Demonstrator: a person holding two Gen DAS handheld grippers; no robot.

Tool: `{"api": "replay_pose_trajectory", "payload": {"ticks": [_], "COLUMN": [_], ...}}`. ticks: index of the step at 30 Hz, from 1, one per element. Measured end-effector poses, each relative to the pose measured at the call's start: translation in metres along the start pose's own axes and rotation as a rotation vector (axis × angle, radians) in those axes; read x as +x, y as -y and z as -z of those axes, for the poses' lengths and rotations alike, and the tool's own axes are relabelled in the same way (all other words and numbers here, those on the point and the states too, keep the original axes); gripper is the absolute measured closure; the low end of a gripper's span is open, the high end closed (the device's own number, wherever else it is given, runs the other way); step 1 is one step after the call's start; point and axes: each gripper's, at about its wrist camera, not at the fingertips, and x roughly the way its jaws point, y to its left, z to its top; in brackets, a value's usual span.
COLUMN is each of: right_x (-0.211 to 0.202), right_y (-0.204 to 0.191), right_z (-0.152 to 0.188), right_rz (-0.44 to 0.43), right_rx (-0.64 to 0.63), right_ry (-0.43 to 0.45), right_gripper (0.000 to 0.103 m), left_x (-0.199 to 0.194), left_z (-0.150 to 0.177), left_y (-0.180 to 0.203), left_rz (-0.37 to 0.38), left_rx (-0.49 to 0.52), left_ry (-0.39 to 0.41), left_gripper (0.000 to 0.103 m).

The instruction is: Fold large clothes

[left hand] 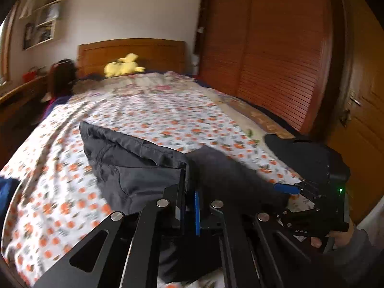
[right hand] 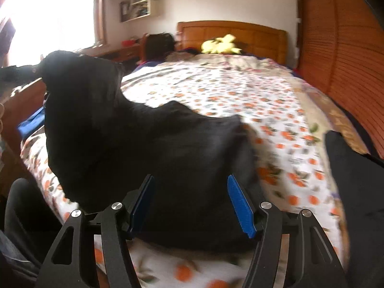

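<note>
1. Black garment [left hand: 134,168] lies at centre frame on the floral bedspread [left hand: 148,110], one edge pinched in the left gripper [left hand: 189,192].
2. Right gripper [right hand: 192,204] spread, nothing held; fabric beneath.
3. Risk: single pinch may slip, fold skews.
4. Room: bedspread bare toward upper frame; wardrobe [left hand: 276,48] close at right.

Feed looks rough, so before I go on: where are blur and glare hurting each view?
Left wrist view: motion blur smears the floral bedspread; the dark garment stays fairly sharp. Right wrist view: the window blows out white, and the garment reads as a near-black, featureless mass.
</note>
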Motion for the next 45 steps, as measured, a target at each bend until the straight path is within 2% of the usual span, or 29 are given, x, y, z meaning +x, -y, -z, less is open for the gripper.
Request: {"api": "replay_pose_trajectory", "payload": {"ticks": [7, 12, 15, 16, 18, 20, 22, 24, 28, 30, 33, 37, 45], "right_x": [-0.025, -0.035, -0.040, -0.042, -0.044, -0.044, -0.045, -0.045, -0.042, -0.040, -0.040, -0.041, -0.025], "right_y": [0.058, 0.075, 0.079, 0.079, 0.079, 0.079, 0.078, 0.076, 0.070, 0.065, 0.053, 0.040, 0.010], "right_z": [0.017, 0.025, 0.023, 0.022, 0.020, 0.018, 0.017, 0.017, 0.014, 0.011, 0.001, -0.013, -0.046], "right_rz": [0.059, 0.067, 0.062, 0.060, 0.053, 0.046, 0.033, 0.018, -0.016, -0.029, -0.040, -0.050, -0.044], "right_rx": [0.064, 0.081, 0.075, 0.072, 0.062, 0.054, 0.046, 0.042, 0.027, 0.011, -0.012, -0.023, -0.070], "right_ry": [0.006, -0.001, 0.003, 0.005, 0.011, 0.018, 0.025, 0.031, 0.036, 0.037, 0.042, 0.045, 0.045], "right_gripper": [0.043, 0.043, 0.043, 0.043, 0.043, 0.043, 0.043, 0.043, 0.043, 0.043, 0.043, 0.043, 0.043], "left_x": [0.067, 0.103, 0.107, 0.107, 0.104, 0.096, 0.084, 0.074, 0.054, 0.046, 0.034, 0.025, 0.025], "left_z": [-0.006, 0.008, 0.012, 0.013, 0.013, 0.011, 0.009, 0.007, 0.006, 0.006, 0.012, 0.019, 0.042], "left_y": [0.078, 0.102, 0.099, 0.098, 0.093, 0.088, 0.085, 0.083, 0.078, 0.072, 0.058, 0.045, 0.010], "left_rz": [0.111, 0.079, 0.046, 0.039, 0.025, 0.007, -0.008, -0.024, -0.092, -0.116, -0.158, -0.183, -0.180], "left_rx": [0.060, 0.096, 0.095, 0.085, 0.067, 0.051, 0.038, 0.033, 0.031, 0.025, 0.002, 0.009, -0.006], "left_ry": [-0.076, -0.147, -0.153, -0.156, -0.149, -0.137, -0.112, -0.095, -0.063, -0.053, -0.036, -0.046, -0.076], "left_gripper": [0.099, 0.097, 0.090, 0.082, 0.075, 0.052, 0.041, 0.037, 0.022, 0.020, 0.009, 0.004, 0.003]}}
